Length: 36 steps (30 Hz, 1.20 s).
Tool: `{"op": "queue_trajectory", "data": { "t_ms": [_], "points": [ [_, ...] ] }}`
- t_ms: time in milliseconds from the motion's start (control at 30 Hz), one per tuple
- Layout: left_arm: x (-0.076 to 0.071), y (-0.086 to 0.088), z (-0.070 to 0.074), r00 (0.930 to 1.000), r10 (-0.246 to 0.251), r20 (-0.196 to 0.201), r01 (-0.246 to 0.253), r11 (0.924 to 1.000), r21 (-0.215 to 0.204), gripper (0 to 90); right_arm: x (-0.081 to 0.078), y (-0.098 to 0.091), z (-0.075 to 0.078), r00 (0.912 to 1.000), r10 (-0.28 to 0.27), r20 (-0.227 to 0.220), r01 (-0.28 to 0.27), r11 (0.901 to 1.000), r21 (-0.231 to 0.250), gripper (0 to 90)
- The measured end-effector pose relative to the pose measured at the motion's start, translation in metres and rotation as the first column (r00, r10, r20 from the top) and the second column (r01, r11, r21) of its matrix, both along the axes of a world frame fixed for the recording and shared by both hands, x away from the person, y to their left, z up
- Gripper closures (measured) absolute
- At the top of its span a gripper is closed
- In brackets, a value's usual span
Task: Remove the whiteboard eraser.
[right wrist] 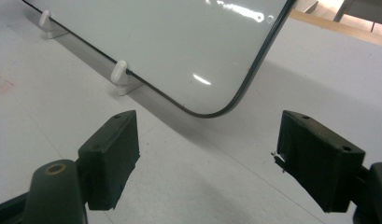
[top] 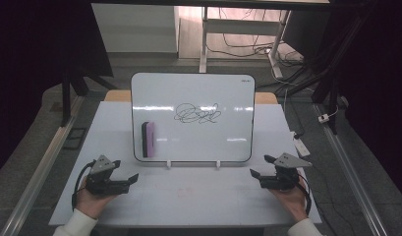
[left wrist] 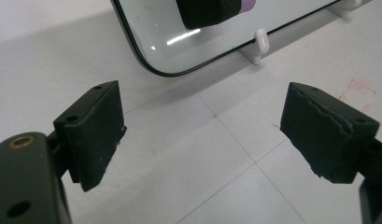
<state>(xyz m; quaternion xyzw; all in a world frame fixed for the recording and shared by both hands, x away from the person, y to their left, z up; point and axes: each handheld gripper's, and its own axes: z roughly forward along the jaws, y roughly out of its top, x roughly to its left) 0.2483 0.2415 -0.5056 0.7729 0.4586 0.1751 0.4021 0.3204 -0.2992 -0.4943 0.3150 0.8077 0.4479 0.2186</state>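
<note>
Start of wiping job, by looks. Eraser (top: 148,139) clings to whiteboard (top: 192,142) lower left, scribble (top: 197,114) mid-board. Left claw (top: 126,173), right claw (top: 259,168) both agape, empty, resting on worktop (top: 188,196). Next: left claw reaches eraser.

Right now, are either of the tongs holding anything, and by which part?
Nothing is held. The left tongs and right tongs are both open over the table, apart from the whiteboard and its eraser.
</note>
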Motion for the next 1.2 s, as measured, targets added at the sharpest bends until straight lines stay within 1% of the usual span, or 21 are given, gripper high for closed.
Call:
{"op": "queue_trajectory", "data": {
  "t_ms": [100, 200, 367, 467, 567, 767, 833, 867, 1067, 1200],
  "points": [
    [-0.001, 0.000, 0.000, 1.0000, 0.000, 0.001, 0.000, 1.0000, 0.002, 14.3, 0.000, 0.000, 0.000, 1.0000, -0.002, -0.002, 0.002, 1.0000, 0.001, 20.7],
    [-0.001, 0.001, 0.000, 1.0000, -0.004, 0.000, 0.004, 1.0000, -0.003, 14.5, 0.001, 0.001, -0.003, 1.0000, -0.007, -0.006, 0.007, 0.9999, -0.007, 21.0],
    [0.002, 0.001, -0.001, 0.9999, -0.011, -0.008, 0.010, 0.9999, -0.004, 14.7, 0.001, 0.001, -0.005, 0.9999, -0.006, -0.011, 0.005, 0.9999, -0.014, 22.0],
    [0.004, 0.001, -0.001, 0.9999, -0.008, -0.013, 0.008, 0.9999, -0.007, 14.9, 0.000, 0.001, -0.005, 0.9999, -0.009, -0.006, 0.008, 0.9998, -0.018, 22.3],
    [0.002, 0.001, 0.000, 0.9999, -0.005, -0.011, 0.004, 1.0000, -0.009, 16.3, 0.000, 0.000, -0.004, 0.9999, -0.014, 0.006, 0.014, 0.9998, -0.015, 22.3],
    [-0.001, -0.001, 0.006, 1.0000, 0.001, -0.009, -0.001, 0.9998, -0.021, 18.8, -0.001, 0.001, -0.002, 0.9997, -0.017, 0.016, 0.017, 0.9998, -0.010, 22.5],
    [-0.002, -0.004, 0.011, 0.9999, -0.003, -0.011, 0.003, 0.9998, -0.020, 18.8, -0.001, 0.002, -0.002, 0.9996, -0.019, 0.021, 0.019, 0.9997, -0.016, 22.5],
    [-0.002, -0.004, 0.011, 0.9999, -0.003, -0.011, 0.003, 0.9998, -0.020, 18.9, -0.001, 0.002, -0.002, 0.9996, -0.019, 0.021, 0.019, 0.9997, -0.016, 22.5],
    [-0.007, -0.010, 0.032, 0.9995, -0.005, 0.032, 0.006, 0.9996, -0.026, 19.2, -0.002, 0.002, 0.000, 0.9993, -0.027, 0.026, 0.028, 0.9996, -0.010, 22.9],
    [-0.004, -0.013, 0.045, 0.9989, -0.003, 0.048, 0.004, 0.9995, -0.030, 19.3, -0.002, 0.003, 0.002, 0.9991, -0.026, 0.033, 0.027, 0.9996, -0.010, 23.1]
  ]
}}
